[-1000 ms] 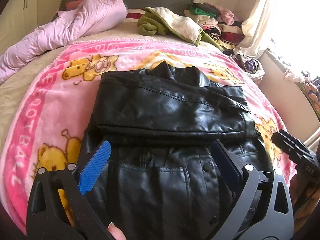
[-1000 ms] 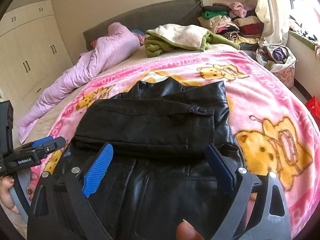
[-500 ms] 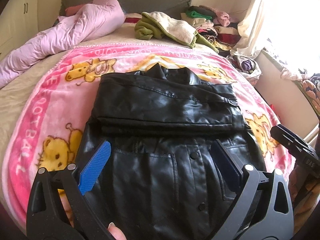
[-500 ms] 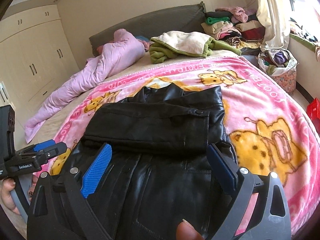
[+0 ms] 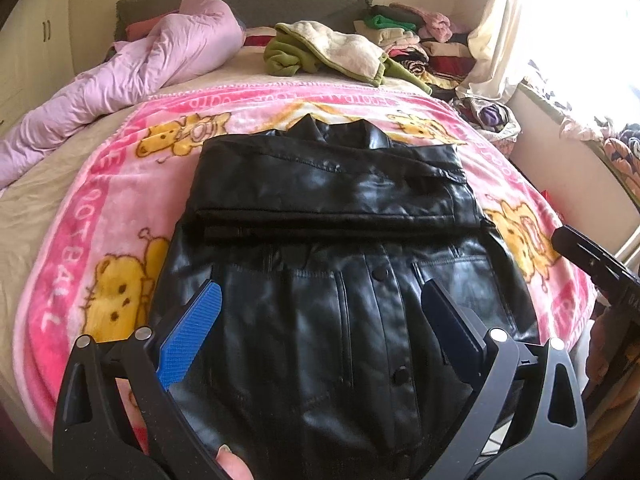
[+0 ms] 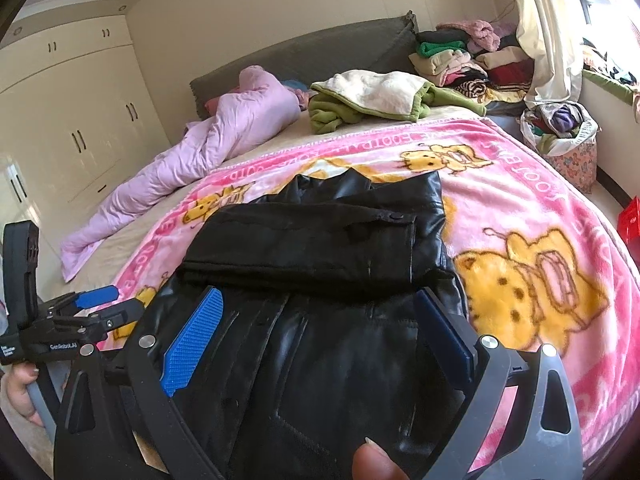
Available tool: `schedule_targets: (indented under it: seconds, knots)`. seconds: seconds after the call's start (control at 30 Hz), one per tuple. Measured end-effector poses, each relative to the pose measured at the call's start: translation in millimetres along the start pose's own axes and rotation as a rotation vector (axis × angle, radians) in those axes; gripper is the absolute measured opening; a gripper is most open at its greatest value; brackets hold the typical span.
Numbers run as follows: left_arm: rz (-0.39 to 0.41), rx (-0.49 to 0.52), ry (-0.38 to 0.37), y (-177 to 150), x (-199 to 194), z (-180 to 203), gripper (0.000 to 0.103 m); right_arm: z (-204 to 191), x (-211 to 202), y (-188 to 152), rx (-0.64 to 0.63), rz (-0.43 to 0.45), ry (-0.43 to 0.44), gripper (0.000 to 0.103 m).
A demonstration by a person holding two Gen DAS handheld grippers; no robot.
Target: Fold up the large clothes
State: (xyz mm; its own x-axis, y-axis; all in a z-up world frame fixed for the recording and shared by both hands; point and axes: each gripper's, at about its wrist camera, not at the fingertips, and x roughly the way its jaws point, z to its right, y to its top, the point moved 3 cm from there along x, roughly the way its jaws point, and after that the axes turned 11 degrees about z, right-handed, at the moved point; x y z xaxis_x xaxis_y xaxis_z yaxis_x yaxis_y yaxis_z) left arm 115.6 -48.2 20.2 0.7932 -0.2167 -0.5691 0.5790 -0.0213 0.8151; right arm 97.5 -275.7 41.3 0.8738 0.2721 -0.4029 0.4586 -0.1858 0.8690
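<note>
A black leather jacket point(image 5: 332, 248) lies front up on a pink cartoon blanket point(image 5: 92, 216), collar toward the headboard. Both sleeves are folded across its chest in a flat band point(image 5: 328, 184). The same jacket point(image 6: 320, 280) fills the middle of the right wrist view. My left gripper point(image 5: 320, 320) hangs open above the jacket's lower half, holding nothing. My right gripper point(image 6: 320, 324) is open too, above the lower right part of the jacket. The left gripper point(image 6: 96, 304) also shows at the left edge of the right wrist view, held by a hand.
A lilac quilt point(image 5: 132, 80) lies bunched at the far left of the bed. A green and cream garment point(image 5: 332, 52) sits near the headboard, with stacked folded clothes point(image 6: 468, 60) beside it. A bag of clothes point(image 6: 560, 132) stands by the wall under the window. Wardrobe doors point(image 6: 80, 120) line the left.
Both grippers have drawn back toward the foot of the bed and risen, so more of the jacket's lower half shows. Both stay open; the jacket has not moved.
</note>
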Motion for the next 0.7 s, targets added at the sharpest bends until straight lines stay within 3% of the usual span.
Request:
schedule_targets:
  seconds: [0.43,0.7]
  knots:
    - [-0.034,0.002,0.019,-25.4,-17.2,1.3,0.094,1.6,-24.6,-26.7,-0.029,-0.025,0.013,0.096]
    - [-0.076,-0.012,0.055,-51.3,-24.4,-17.7,0.094,-4.6,-31.4,-43.2,-0.057,-0.059,0.016,0.096]
